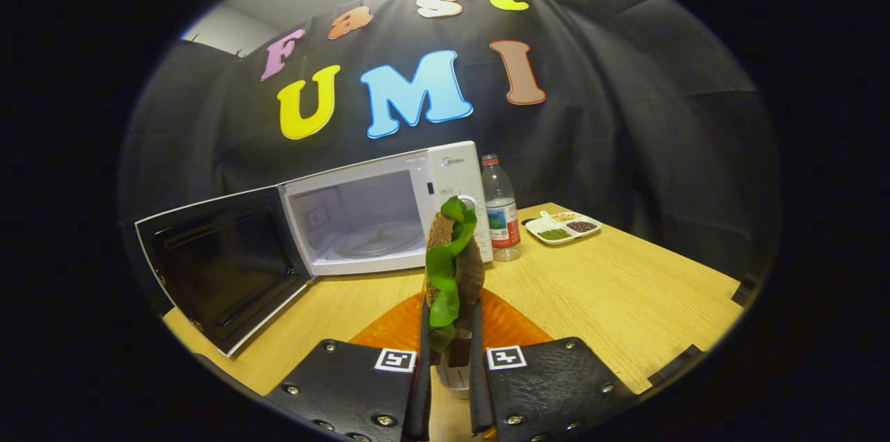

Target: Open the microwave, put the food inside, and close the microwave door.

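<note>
Green lettuce trailed from the sandwich, which stood on edge between the two black fingers of the gripper. Both fingers pressed its flat sides, so the tongs were clamped on the food. Gripped low, it rose upright ahead of the fingers, most likely so it would not slip or fall apart while carried.

Below the sandwich lay an orange plate on a wooden table. Whether the food's lower end touched the plate could not be told, as the fingers hid it.

Beyond the plate sat a white microwave. Its door was swung wide to the side, leaving the cavity and its glass turntable open to reach. The first step of the task looked done; the food was yet to go in.

Beside the microwave stood a plastic bottle, and past that a small white tray of beans, well clear of any path to the cavity. The next move would seem to call for carrying the sandwich forward and across, past the open door's edge.
</note>
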A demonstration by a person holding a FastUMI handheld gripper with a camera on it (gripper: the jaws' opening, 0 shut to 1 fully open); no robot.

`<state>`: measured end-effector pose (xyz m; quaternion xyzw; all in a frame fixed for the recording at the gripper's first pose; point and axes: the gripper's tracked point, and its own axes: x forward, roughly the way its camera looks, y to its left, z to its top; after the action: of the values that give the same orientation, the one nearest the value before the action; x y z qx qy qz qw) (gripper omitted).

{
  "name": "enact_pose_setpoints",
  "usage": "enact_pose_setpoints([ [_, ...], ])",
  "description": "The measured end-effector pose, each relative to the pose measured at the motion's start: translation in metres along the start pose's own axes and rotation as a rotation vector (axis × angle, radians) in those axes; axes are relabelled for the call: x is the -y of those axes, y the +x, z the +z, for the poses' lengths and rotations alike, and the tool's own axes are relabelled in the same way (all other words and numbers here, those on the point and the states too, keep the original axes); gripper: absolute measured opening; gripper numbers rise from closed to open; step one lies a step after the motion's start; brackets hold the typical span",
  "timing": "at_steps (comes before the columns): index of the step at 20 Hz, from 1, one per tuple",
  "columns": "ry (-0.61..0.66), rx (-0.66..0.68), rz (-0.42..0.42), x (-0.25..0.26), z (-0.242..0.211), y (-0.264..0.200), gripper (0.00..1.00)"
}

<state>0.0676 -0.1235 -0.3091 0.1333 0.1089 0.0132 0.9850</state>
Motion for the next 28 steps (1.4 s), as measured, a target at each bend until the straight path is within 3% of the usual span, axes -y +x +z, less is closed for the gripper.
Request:
enact_pose_setpoints([
  [8,-0.127,0.027,0.091,-0.089,0.04,0.03,0.23],
  [16,-0.188,0.0,0.15,-0.165,0.046,0.108,0.23],
  [22,-0.142,-0.078,0.231,-0.206,0.023,0.176,0.23],
  [28,-0.069,-0.093,0.247,-0.218,0.024,0.234,0.23],
])
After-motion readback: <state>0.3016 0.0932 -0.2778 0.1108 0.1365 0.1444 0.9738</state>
